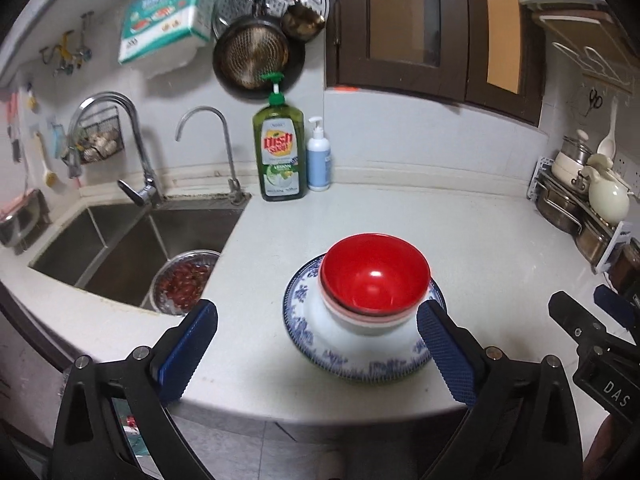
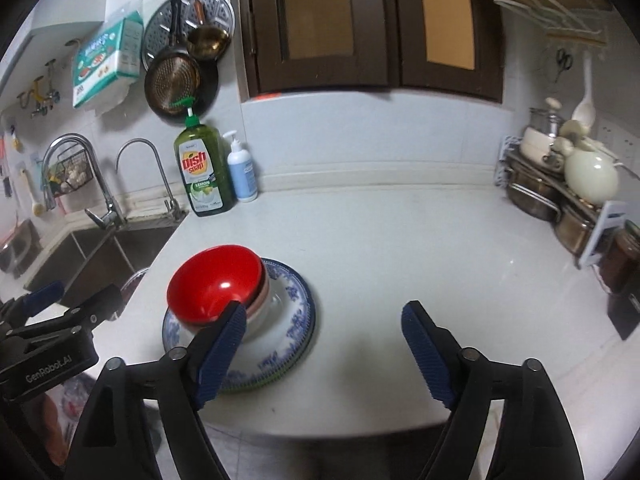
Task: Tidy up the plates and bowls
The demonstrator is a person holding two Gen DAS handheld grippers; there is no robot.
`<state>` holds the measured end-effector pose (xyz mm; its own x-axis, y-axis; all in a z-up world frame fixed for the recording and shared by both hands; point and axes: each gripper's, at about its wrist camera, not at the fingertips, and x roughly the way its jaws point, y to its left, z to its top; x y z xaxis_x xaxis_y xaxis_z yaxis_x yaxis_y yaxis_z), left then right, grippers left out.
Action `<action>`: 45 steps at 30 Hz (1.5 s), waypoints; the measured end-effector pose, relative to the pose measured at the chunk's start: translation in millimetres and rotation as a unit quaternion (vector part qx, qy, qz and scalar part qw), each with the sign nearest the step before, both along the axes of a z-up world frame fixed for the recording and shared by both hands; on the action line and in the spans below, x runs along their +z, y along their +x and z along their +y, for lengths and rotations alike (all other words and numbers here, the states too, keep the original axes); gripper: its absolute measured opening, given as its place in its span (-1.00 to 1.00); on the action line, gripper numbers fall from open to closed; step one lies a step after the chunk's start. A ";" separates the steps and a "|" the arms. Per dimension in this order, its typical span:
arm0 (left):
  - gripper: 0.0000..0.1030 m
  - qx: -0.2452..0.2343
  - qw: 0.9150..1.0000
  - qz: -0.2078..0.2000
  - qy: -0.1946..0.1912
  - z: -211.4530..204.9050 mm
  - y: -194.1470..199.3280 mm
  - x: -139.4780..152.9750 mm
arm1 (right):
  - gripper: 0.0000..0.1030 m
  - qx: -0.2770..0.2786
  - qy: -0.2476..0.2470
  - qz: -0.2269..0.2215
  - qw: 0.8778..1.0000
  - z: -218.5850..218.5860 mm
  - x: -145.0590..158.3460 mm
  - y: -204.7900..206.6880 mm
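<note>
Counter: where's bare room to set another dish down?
Free: the counter between the stacked bowls on the blue-patterned plate and the pot rack; also behind the plate up to the dish soap bottle. Crowded: the right edge by the rack, and the sink side.

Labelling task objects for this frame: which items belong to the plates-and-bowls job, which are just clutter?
Job:
red bowl, top of stack
white bowl under it
blue-patterned plate beneath the stack

Clutter:
dish soap bottle
white pump bottle
sink with colander
hanging pans
pot rack
</note>
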<state>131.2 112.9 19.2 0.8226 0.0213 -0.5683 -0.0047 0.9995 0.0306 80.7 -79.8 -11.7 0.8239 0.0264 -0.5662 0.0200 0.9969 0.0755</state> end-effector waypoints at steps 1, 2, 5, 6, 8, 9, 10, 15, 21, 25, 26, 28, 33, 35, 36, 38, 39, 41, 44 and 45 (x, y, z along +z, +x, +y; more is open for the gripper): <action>1.00 0.006 1.000 -0.005 0.002 0.4 -9.0 1.4 | 0.66 -0.002 -0.001 -0.004 1.000 -1.2 0.2 -8.2; 1.00 0.011 1.000 -0.011 0.004 1.1 -19.1 2.6 | 0.66 -0.003 0.000 -0.005 1.000 -2.1 0.3 -15.1; 1.00 0.022 0.999 -0.026 0.011 2.9 -42.3 6.4 | 0.67 -0.001 0.006 -0.009 1.000 -5.3 1.4 -37.7; 1.00 0.022 0.999 -0.028 0.014 3.1 -49.3 7.1 | 0.69 -0.002 0.003 -0.009 1.000 -5.2 1.6 -43.9; 1.00 0.021 0.999 -0.034 0.022 3.0 -61.3 9.0 | 0.70 0.000 0.003 -0.012 1.000 -4.7 3.0 -56.5; 1.00 0.021 0.999 -0.036 0.024 2.9 -67.1 9.6 | 0.70 0.001 0.002 -0.014 1.000 -4.6 4.4 -63.4; 1.00 0.021 0.999 -0.038 0.026 2.8 -72.3 9.9 | 0.71 0.003 0.001 -0.016 1.000 -4.3 5.6 -69.6; 1.00 0.014 0.998 -0.049 0.039 2.5 -96.2 12.8 | 0.71 0.003 -0.004 -0.021 1.000 -3.7 9.8 -92.5; 1.00 0.015 0.996 -0.074 0.040 8.7 -121.3 19.3 | 0.71 -0.003 -0.004 -0.036 0.999 -0.5 15.5 -115.2; 1.00 0.009 0.996 -0.079 0.039 15.7 -133.7 23.7 | 0.71 -0.005 -0.004 -0.046 0.999 7.2 20.7 -129.0; 1.00 0.008 0.996 -0.080 0.039 17.2 -135.4 24.8 | 0.71 -0.006 -0.005 -0.048 0.999 9.3 22.0 -132.7; 1.00 0.002 0.996 -0.079 0.040 20.4 -139.3 26.9 | 0.71 -0.011 -0.006 -0.052 0.999 13.1 24.8 -140.0; 1.00 -0.006 0.996 -0.083 0.038 26.3 -152.0 29.6 | 0.71 -0.018 -0.006 -0.055 0.998 21.0 29.0 -154.6; 1.00 -0.007 0.996 -0.085 0.038 28.8 -155.7 30.7 | 0.71 -0.021 -0.004 -0.057 0.998 23.5 29.8 -159.8; 1.00 -0.008 0.995 -0.088 0.037 29.9 -158.4 31.4 | 0.71 -0.021 -0.005 -0.057 0.998 24.1 30.3 -161.8; 1.00 -0.009 0.995 -0.090 0.037 31.9 -162.8 32.5 | 0.71 -0.021 -0.005 -0.059 0.998 26.9 31.4 -166.7; 1.00 -0.009 0.995 -0.091 0.036 33.2 -164.8 33.2 | 0.71 -0.021 -0.005 -0.060 0.998 28.0 31.9 -168.1; 1.00 -0.007 0.995 -0.093 0.034 34.6 -168.7 34.7 | 0.71 -0.020 -0.006 -0.060 0.998 31.0 33.0 -171.9; 1.00 -0.009 0.995 -0.096 0.033 37.3 -172.1 36.3 | 0.71 -0.022 -0.008 -0.066 0.998 34.8 36.0 -176.4; 1.00 -0.010 0.995 -0.097 0.032 38.3 -173.3 36.7 | 0.71 -0.022 -0.007 -0.067 0.997 36.3 37.0 -178.3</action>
<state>-42.1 151.2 55.8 0.9169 0.0356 -0.3974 0.0026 0.9954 0.0953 -97.5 -43.4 25.4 0.8926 -0.0186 -0.4504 0.0541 0.9964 0.0660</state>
